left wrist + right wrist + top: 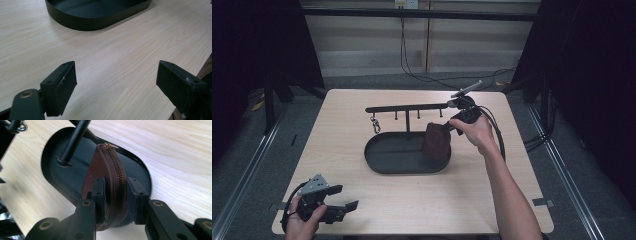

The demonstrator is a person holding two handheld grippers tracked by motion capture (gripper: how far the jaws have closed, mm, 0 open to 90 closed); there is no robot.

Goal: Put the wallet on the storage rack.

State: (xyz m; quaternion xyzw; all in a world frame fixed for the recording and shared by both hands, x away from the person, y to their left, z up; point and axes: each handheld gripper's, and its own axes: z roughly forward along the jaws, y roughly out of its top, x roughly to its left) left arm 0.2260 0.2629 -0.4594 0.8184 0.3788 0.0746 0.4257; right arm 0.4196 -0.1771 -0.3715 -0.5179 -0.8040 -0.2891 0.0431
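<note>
Brown pouch (110, 185) unlabelled, gripper-clamped (115, 195).

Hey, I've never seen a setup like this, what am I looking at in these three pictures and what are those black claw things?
No robot here: a person holds a hand-held two-jaw gripper in each hand. The high view looks down on a wooden table. The other two pictures come from cameras riding on each gripper, looking along its jaws. On the table stands a black oval tray with a post and a hook bar; a small clasp hangs from the bar. The right gripper is shut on a brown zip pouch, holding it over the tray's end. The left gripper is open, holding nothing, low over the table's near edge.
</note>
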